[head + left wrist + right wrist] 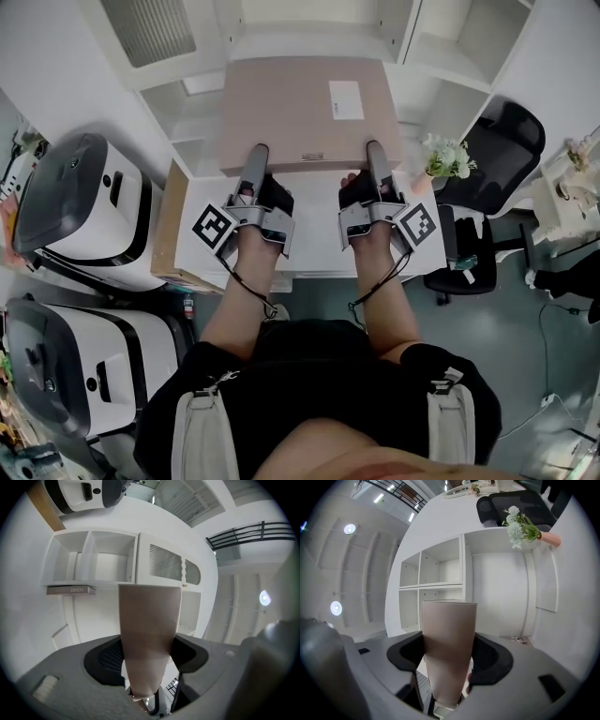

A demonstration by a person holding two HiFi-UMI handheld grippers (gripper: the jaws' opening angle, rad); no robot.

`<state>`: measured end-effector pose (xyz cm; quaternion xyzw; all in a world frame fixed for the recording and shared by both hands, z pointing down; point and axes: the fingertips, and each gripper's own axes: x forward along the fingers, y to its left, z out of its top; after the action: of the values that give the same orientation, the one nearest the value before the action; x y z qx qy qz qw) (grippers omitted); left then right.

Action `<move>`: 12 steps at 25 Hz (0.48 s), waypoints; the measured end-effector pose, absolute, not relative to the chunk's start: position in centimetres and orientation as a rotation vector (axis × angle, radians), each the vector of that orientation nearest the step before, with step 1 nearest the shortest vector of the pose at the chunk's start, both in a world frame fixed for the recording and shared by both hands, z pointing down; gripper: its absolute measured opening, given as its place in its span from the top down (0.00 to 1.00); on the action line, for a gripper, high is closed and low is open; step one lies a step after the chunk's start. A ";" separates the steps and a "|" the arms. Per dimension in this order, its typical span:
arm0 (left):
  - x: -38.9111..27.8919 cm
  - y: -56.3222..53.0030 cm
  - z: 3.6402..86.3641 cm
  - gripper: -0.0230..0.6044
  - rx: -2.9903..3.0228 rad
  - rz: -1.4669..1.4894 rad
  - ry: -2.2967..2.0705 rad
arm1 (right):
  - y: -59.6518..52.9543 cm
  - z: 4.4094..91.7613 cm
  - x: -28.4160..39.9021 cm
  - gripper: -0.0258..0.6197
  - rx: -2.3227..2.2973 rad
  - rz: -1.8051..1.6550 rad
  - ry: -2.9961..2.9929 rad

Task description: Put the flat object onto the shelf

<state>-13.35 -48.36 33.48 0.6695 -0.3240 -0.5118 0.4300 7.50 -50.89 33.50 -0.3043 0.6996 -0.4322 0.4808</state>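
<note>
Both sets of tongs were shut on the flat box [300,112]. The left gripper [255,161] and right gripper [375,157] each bit its near edge, one jaw on top, the other hidden underneath. Both gripper views showed cardboard filling the gap, pads pressed on it. The box was held in the air, face up and roughly level, between me and the white shelf [401,36]. It ran straight ahead from the jaws, far edge toward the centre bay, width spanning both hands. Neither hand was nearer, grips looked symmetric. My read: the bay looked barely wider than the box, so I'd need to push it in square, both hands together.
</note>
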 end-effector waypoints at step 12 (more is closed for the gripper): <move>-13.5 -49.7 32.1 0.50 1.727 -1.276 -0.747 | -51.9 32.1 7.4 0.52 -0.727 -0.989 1.728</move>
<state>-13.54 -49.73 32.11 0.6893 -0.2981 -0.5091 0.4206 7.38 -51.85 32.05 -0.2992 0.7111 -0.4069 0.4891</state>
